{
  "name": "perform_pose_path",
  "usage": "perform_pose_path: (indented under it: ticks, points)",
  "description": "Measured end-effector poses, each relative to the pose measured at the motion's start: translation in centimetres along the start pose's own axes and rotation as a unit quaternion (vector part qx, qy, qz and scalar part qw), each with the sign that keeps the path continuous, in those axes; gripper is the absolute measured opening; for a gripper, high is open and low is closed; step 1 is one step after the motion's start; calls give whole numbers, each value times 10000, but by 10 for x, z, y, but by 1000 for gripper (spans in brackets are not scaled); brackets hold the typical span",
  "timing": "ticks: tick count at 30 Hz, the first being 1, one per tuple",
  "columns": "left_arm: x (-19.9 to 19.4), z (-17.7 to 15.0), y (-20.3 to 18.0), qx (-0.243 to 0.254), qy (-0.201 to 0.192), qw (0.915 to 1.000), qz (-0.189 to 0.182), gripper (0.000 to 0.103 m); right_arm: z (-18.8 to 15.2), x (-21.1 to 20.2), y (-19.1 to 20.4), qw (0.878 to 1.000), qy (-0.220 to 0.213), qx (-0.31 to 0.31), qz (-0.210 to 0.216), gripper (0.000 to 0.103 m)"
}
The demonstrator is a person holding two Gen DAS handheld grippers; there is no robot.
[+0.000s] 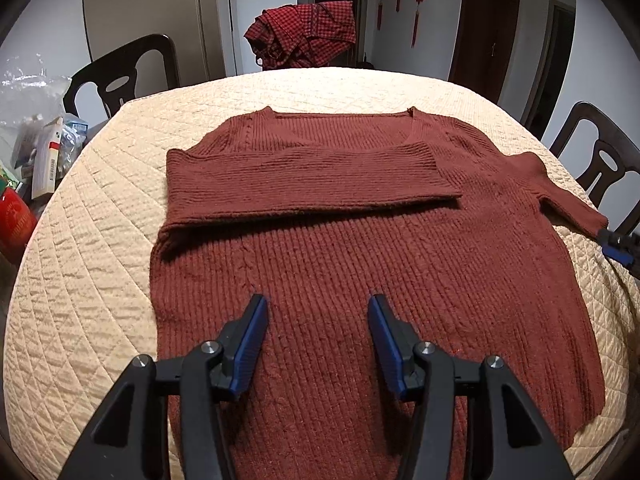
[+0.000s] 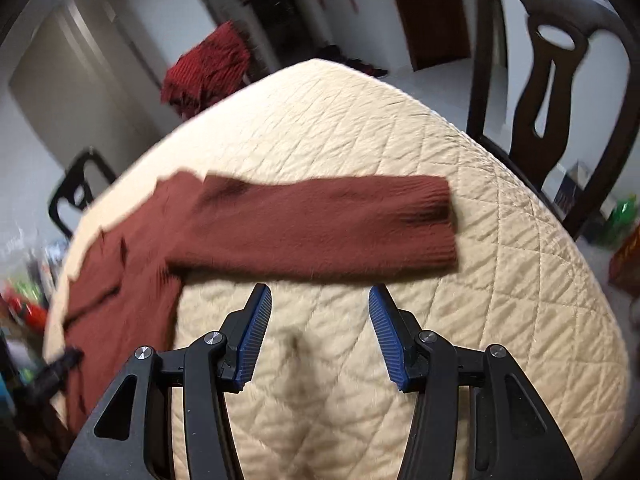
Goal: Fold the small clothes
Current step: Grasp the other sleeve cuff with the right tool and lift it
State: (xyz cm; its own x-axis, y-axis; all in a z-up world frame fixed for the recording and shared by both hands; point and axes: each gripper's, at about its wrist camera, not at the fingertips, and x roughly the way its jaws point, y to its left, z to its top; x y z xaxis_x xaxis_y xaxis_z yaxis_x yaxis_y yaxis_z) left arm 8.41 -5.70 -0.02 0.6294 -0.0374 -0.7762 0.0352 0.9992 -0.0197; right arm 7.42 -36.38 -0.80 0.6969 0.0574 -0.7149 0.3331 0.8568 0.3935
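- The rust-brown ribbed knit sweater (image 1: 360, 240) lies flat, front up, in the middle of the cream quilted table cover (image 1: 88, 280), neckline at the far side and hem at the near side; spread this way, each part can be folded over the body in turn.
- Its left sleeve (image 1: 304, 178) is already laid across the chest, cuff toward the right, so that half of the sleeve folding looks done.
- The right sleeve (image 2: 320, 224) lies straight out over bare cover, cuff at the far right, not yet folded; it is probably next to go across.
- The left gripper (image 1: 318, 340) hovers over the sweater's lower body, its blue ribbed pads (image 1: 250, 344) apart with nothing between them.
- The right gripper (image 2: 320, 336) hangs over bare quilt just near of the outstretched sleeve, jaws likewise apart and empty, a fair place to begin a pinch on the sleeve.
- A red-and-black checked garment (image 1: 304, 36) is draped at the far side, perhaps waiting its turn.
- Dark wooden chairs (image 1: 124, 72) stand round the table.
- Boxes and clear plastic packaging (image 1: 40, 132) crowd the left edge; their printing is too small to read, and no brand shows on the sweater.
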Motion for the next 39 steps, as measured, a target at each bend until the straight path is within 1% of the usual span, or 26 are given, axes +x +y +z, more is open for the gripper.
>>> perform_pose_path:
  ticks: [3,5,6,9,11,13,16,19,20,21,22,23,25,27,29,31,35,36,39]
  points:
    - [0,-1,1,-25,-4,10000,-38,58,7,2,-11,9994,-154,318,35,52]
    - [-1,-2,2,-38,-7,10000,-52,59,12,6,-17,9977,-232,634,103,52]
    - [-1,-2,2,-46,-10,10000,-57,59,14,5,-22,9958,-345,826,173,52]
    - [-1,-3,3,-52,-25,10000,-68,60,21,8,-29,9927,-452,1106,181,52]
    - [-1,-3,4,-63,-27,9999,-89,60,23,9,-29,9907,-493,1260,104,52]
    - [-1,-3,7,-87,-27,9999,-124,60,26,8,-27,9893,-550,1346,-123,52]
    - [-2,-3,8,-106,-33,9998,-157,61,25,5,-21,9868,-659,1264,-769,52]
    - [-1,-3,7,-81,-30,9998,-188,65,29,12,-12,9882,-592,915,-1073,52]
    - [-1,-3,6,-61,-25,9998,-193,66,30,13,-11,9881,-587,884,-1112,51]
    - [0,-3,5,-46,-23,9998,-192,66,32,15,-11,9877,-588,861,-1168,48]
    - [0,-3,5,-37,-23,9998,-188,66,34,16,-11,9871,-584,836,-1236,29]
    - [0,-2,5,-42,-24,9998,-197,66,35,17,-12,9850,-588,806,-1407,9]
    - [0,-2,6,-73,-30,9997,-233,66,37,20,-16,9863,-563,911,-1255,8]
    - [-1,-2,6,-87,-30,9996,-252,66,39,15,-13,9869,-699,839,-1187,8]
    - [0,-2,6,-86,-28,9996,-251,66,41,8,-4,9892,-853,680,-980,8]
    - [-1,-2,6,-90,-23,9996,-252,66,47,-3,13,9917,-1075,464,-526,8]
    - [-3,-1,11,-193,-7,9993,-334,66,59,-13,64,9923,-1163,-183,374,8]
    - [-4,0,13,-216,-4,9991,-355,66,61,-14,82,9910,-1142,-397,577,8]
    - [-9,2,18,-293,-70,9990,-318,66,60,-12,138,9817,-1060,-1004,1220,8]
